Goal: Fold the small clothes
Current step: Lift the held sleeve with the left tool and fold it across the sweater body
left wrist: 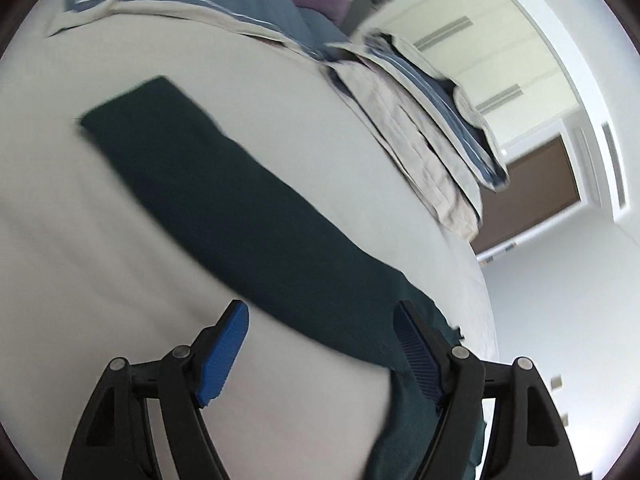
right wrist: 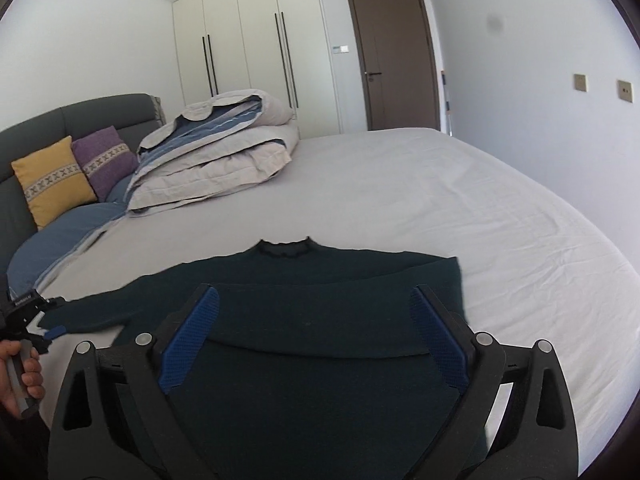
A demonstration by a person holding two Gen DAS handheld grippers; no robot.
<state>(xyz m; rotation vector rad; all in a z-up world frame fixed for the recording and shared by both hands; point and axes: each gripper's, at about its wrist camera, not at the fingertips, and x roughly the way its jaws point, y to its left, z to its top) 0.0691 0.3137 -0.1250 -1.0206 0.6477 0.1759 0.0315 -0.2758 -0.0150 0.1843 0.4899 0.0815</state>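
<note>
Right wrist view: sweater (right wrist: 320,300) has one sleeve folded in (other still out), both claws, left gripper (left wrist: 320,344) and right gripper (right wrist: 314,332), wide apart.

No legible text, label or number anywhere.

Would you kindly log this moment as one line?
sweater: flat on bed | left gripper: open, at sleeve | right gripper: open, over sweater

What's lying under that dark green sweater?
The dark green sweater lies flat on the bed's white sheet. Whatever sits directly beneath it stays covered; nothing bulges through.
</note>
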